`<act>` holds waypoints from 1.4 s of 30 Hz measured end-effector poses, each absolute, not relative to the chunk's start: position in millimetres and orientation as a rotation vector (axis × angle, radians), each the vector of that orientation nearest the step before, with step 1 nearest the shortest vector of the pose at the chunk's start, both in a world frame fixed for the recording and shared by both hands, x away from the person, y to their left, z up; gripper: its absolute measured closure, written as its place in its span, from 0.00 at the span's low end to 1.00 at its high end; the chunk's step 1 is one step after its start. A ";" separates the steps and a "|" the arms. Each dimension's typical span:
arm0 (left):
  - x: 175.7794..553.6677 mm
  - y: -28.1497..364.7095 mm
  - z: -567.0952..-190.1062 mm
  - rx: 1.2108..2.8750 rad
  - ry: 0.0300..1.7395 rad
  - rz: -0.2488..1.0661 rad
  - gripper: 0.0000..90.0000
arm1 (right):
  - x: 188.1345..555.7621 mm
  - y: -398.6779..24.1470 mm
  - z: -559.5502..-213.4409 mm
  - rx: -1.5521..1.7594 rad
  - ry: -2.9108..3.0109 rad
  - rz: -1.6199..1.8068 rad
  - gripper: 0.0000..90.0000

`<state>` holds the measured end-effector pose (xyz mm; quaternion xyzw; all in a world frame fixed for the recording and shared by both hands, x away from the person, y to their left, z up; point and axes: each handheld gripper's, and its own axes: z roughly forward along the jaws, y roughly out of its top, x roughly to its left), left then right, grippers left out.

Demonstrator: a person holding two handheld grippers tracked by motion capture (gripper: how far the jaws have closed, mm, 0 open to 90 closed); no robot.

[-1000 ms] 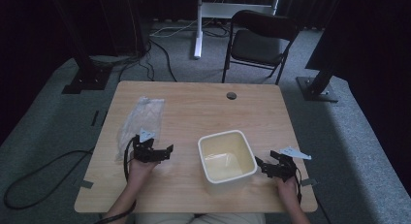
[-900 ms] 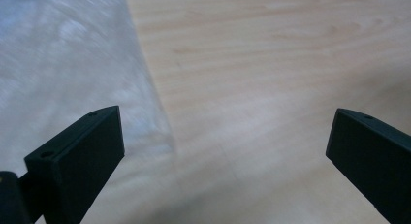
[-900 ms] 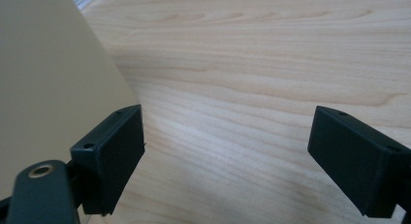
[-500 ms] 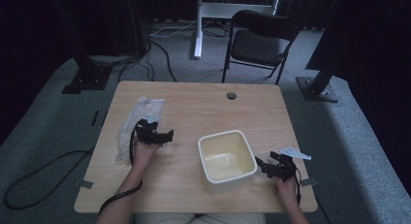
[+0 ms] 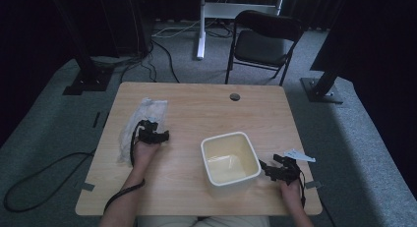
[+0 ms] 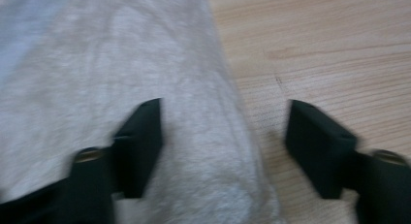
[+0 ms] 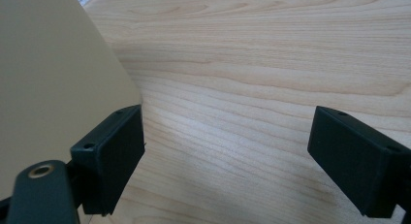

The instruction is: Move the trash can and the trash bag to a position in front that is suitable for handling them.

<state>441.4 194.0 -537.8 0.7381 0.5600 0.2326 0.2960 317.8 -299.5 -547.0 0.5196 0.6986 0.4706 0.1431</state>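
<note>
Right gripper (image 5: pixel 265 166) rests near the table's (image 5: pixel 196 101) front right corner, jaws spread wide over bare wood, its left jaw just beside the cream tub's (image 5: pixel 229 158) wall. Left gripper (image 5: pixel 156 134) sits farther back toward the left edge, jaws apart, one over the pale cloth (image 6: pixel 97 64), the other over bare wood.

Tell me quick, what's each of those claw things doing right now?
Left gripper: open, jaws over the edge of the pale cloth.
Right gripper: open, empty, beside the cream tub.
</note>
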 end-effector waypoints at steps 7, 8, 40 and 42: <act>436.9 201.9 -535.5 1.985 1.449 0.598 0.80 | 318.6 -298.8 -547.7 1.503 2.031 1.349 0.14; 436.4 201.7 -535.2 1.992 1.443 0.592 0.85 | 318.7 -298.7 -547.7 1.503 2.031 1.348 0.14; 341.0 230.8 -535.2 2.123 1.105 0.492 0.98 | 320.1 -300.0 -548.7 1.533 2.034 1.364 0.15; 335.8 233.2 -535.4 2.154 1.082 0.494 0.95 | 319.6 -300.1 -548.6 1.532 2.034 1.366 0.15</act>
